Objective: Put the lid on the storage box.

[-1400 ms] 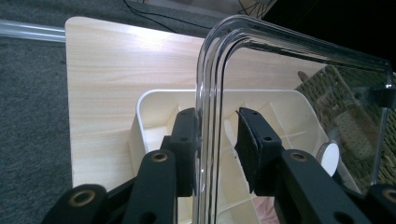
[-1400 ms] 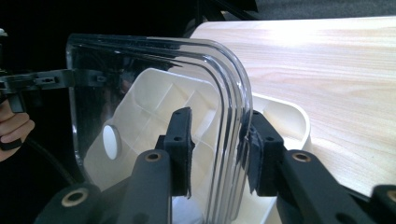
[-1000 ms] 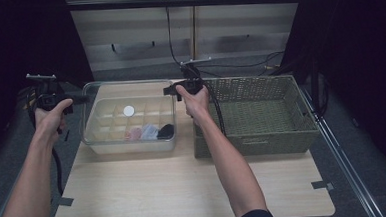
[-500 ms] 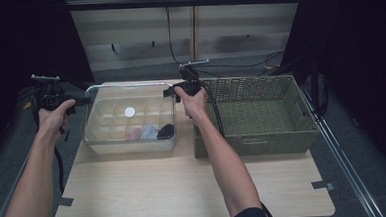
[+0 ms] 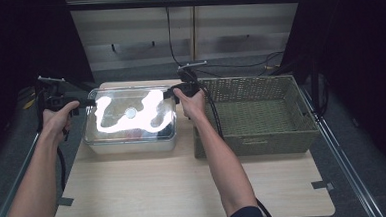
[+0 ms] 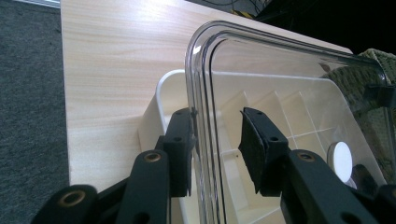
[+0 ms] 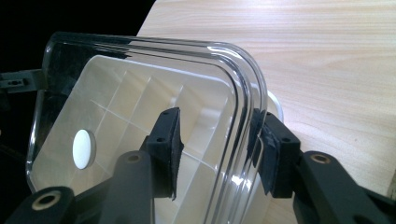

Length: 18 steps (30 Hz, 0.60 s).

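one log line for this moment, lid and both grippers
lid: clear, raised over white divided box | left gripper: astride lid rim | right gripper: astride opposite rim | basket: right of box

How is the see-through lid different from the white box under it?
The clear lid is see-through and shines with glare; the white box is solid and milky. The lid is flat and lifted between the left tongs and right tongs; the box sits on the table, split into compartments. Both are rounded rectangles.

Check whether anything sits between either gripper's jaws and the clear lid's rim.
Nothing visible does. The left gripper straddles the clear lid at its rim, one pad against the outside. The right gripper straddles the opposite rim, with the white divided box beneath.
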{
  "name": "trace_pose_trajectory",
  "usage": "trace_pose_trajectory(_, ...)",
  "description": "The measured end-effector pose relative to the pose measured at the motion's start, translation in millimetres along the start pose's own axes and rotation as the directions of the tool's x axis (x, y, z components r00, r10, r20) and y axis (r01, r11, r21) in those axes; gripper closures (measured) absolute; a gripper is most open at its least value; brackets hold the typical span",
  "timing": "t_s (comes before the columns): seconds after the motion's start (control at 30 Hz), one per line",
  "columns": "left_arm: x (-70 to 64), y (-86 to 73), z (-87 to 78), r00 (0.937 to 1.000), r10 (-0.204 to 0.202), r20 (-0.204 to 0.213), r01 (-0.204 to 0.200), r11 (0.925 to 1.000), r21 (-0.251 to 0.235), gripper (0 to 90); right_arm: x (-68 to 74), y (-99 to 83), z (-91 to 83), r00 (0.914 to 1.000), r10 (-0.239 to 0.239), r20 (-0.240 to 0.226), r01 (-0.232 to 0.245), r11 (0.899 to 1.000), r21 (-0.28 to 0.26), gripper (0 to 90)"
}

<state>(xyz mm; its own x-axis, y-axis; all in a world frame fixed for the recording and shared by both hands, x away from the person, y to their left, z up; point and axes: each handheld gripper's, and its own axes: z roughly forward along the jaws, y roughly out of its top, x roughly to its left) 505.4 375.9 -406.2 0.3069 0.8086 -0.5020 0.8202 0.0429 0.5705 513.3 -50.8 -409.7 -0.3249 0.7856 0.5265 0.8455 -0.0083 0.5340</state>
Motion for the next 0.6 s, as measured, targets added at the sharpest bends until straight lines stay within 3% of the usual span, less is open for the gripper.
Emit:
trace_pose_trajectory(0.33,4.5,-3.1,6.6,0.9997,-0.008,0.022,0.007,0.9999,0.011,59.4,1.7,2.1,5.0,0.9994,0.010,0.035,-0.011,0.999,0.038,51.8)
trace_pose_trajectory(0.6,5.8,-6.1,11.5,1.0000,-0.003,0.005,0.003,0.9998,0.019,58.1,4.8,2.9,10.2,0.9971,0.012,0.075,-0.017,0.998,0.063,48.9)
